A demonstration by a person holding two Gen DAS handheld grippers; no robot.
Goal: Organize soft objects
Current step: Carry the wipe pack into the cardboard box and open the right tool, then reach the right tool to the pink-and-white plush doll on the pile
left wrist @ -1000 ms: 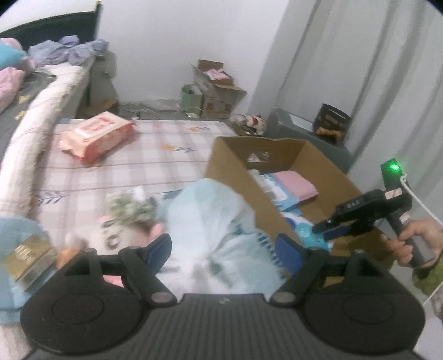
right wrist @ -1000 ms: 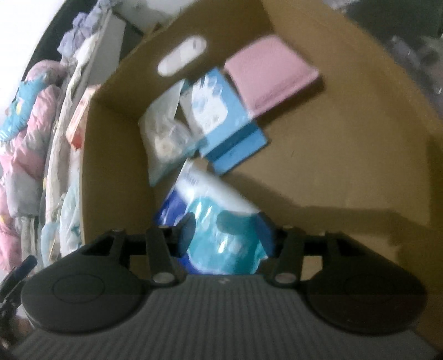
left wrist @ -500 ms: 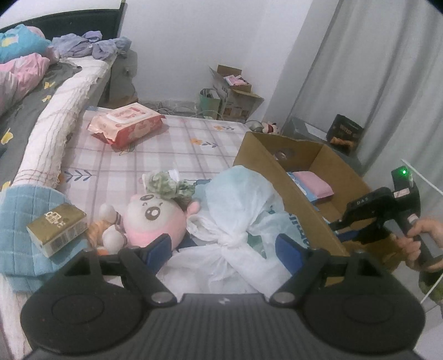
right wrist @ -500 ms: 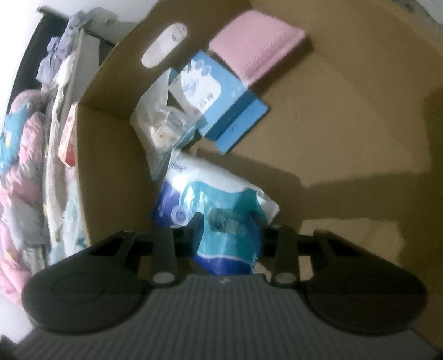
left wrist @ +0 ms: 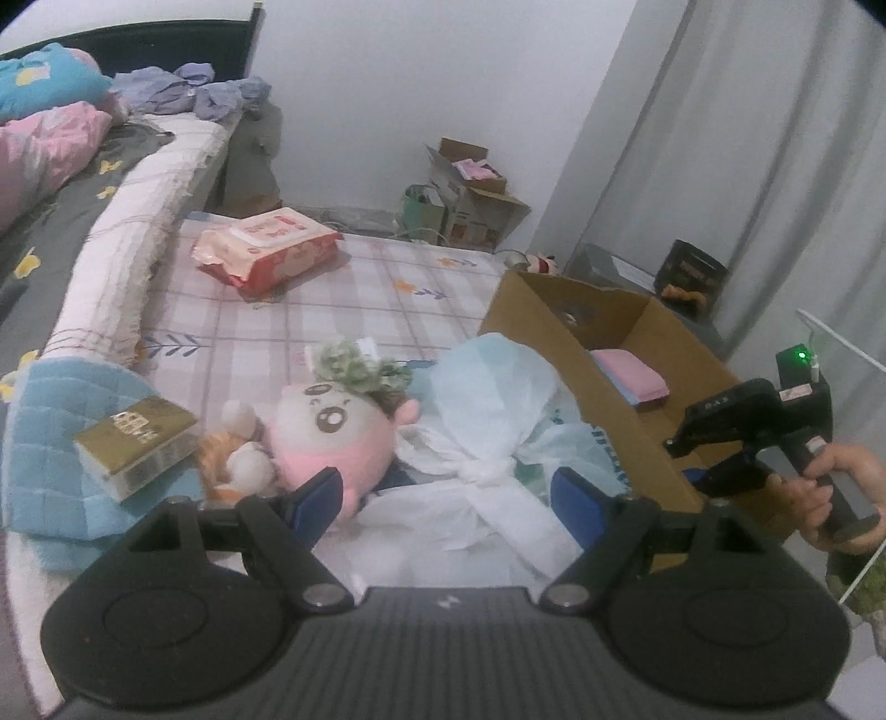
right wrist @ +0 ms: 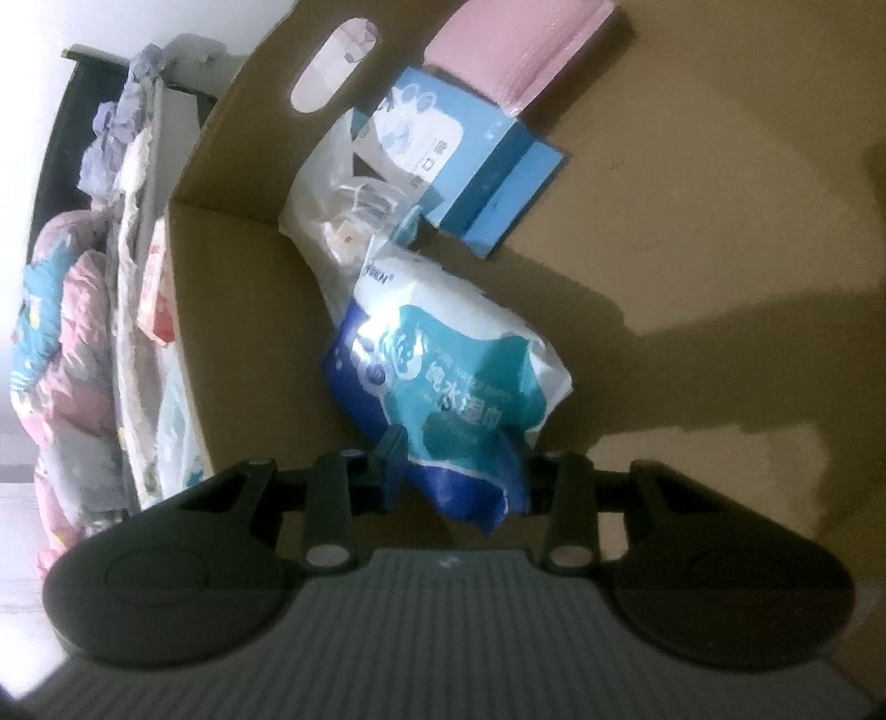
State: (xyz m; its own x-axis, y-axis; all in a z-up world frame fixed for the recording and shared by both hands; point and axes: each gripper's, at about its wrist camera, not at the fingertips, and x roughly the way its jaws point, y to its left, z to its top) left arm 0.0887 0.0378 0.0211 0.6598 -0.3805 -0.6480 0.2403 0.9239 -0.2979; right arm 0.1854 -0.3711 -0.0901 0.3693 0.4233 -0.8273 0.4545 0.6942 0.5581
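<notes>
My left gripper (left wrist: 448, 498) is open, hovering over a white plastic bag (left wrist: 493, 399) on the mattress. A pink plush (left wrist: 338, 432) lies just beyond its left finger. To the right stands an open cardboard box (left wrist: 554, 343), and a hand holds my right gripper (left wrist: 720, 459) inside it. In the right wrist view, my right gripper (right wrist: 459, 471) is shut on the near end of a blue-and-teal wet wipes pack (right wrist: 443, 376). The rest of the pack rests against the box wall (right wrist: 238, 332). A blue carton (right wrist: 459, 160), a pink pouch (right wrist: 526, 50) and a clear bag (right wrist: 338, 205) lie deeper inside.
A pink-red wipes pack (left wrist: 266, 255) lies farther back on the checked mattress. A gold box (left wrist: 135, 437) sits on a blue towel (left wrist: 50, 421) at the left, beside a small orange toy (left wrist: 232, 459). The bed edge is on the left, curtains and boxes behind.
The left view swung so the pink plush and gold box came into sight. The right jaws narrowed onto the wipes pack, and the right wrist rolled.
</notes>
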